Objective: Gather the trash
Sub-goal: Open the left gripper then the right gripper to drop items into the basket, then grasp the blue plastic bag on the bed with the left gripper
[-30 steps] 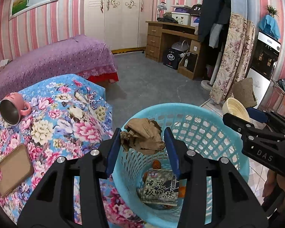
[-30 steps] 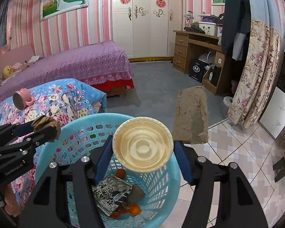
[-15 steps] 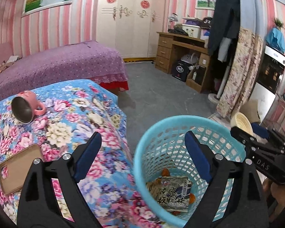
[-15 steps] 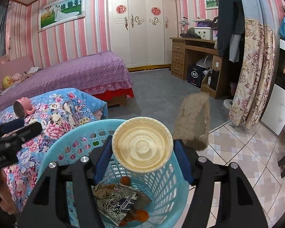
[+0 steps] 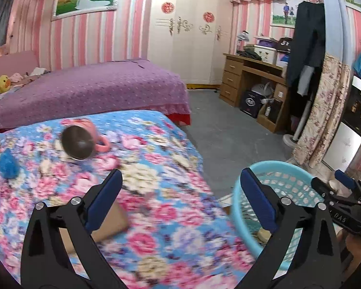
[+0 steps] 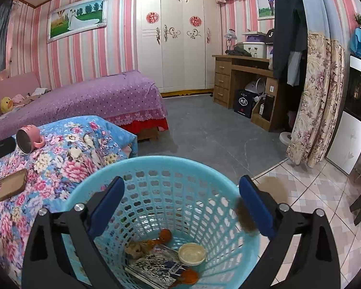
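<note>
A light-blue plastic basket [image 6: 170,166] stands on the floor beside the floral table. In it lie a cream paper cup [image 6: 192,253], a printed snack wrapper [image 6: 156,268], a crumpled brown paper [image 6: 136,249] and orange peel bits [image 6: 165,235]. My right gripper [image 6: 180,201] is open and empty right above the basket. My left gripper [image 5: 180,196] is open and empty over the floral tablecloth [image 5: 156,154], left of the basket [image 5: 288,168]. The right gripper [image 5: 341,187] shows at the far right of the left wrist view.
On the table lie a tipped pink mug [image 6: 29,138], a brown phone-like case [image 6: 9,184] and a blue object [image 5: 8,165]. A brown smudge [image 6: 245,219] floats beside my right finger. A purple bed, a wooden desk, a curtain and tiled floor surround the spot.
The left gripper opened, dropped the crumpled brown paper into the basket and swung left over the table. The right gripper opened and the cream cup fell into the basket.
</note>
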`<state>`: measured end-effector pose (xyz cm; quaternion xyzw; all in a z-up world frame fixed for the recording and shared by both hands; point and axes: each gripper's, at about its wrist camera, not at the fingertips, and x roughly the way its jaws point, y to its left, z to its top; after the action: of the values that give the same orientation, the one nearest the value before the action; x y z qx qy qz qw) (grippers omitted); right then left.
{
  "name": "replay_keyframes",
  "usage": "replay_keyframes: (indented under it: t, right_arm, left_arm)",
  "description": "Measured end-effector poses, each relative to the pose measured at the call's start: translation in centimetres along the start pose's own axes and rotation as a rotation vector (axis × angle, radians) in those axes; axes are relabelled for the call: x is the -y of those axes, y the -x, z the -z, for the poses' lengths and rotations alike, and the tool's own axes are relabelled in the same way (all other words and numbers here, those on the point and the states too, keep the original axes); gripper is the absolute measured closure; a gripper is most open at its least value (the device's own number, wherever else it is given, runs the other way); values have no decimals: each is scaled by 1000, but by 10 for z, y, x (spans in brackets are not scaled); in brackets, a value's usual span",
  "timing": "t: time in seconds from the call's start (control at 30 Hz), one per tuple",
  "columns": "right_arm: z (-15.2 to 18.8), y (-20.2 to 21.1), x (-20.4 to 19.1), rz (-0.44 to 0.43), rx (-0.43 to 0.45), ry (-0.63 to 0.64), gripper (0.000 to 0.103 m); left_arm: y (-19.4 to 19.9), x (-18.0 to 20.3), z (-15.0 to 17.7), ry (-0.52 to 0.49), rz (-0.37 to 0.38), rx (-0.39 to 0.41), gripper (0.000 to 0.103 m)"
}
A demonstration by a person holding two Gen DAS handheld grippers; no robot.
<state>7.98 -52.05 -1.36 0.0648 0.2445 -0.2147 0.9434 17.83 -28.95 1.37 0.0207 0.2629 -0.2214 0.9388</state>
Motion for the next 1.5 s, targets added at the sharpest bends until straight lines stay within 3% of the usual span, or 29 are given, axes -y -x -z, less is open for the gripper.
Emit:
replay_keyframes:
  t: [0.53, 0.9, 1.1, 1.23, 1.4, 1.5]
  right_arm:
    - [-11, -6, -88, -96, -6, 66, 9]
    - [-10, -21, -130, -133, -41, 101, 9]
    - [-12, -21, -145, -141, -41, 135, 9]
    - [-13, -21, -148, -142, -41, 149, 9]
    - [-14, -22, -145, -130, -39, 168, 9]
    - [-15, -23, -137, -123, -44, 163, 9]
  left_arm:
    - [27, -134, 3, 38, -209, 13, 6]
    - [4, -258, 16, 184, -366, -87, 6]
    - [-24, -307, 18, 240, -408, -150, 8]
    - [-47, -331, 15, 278, -404, -202, 20]
    - [-63, -346, 18, 311, -376, -267, 63]
    - [-53, -333, 17, 289, -360, -246, 69]
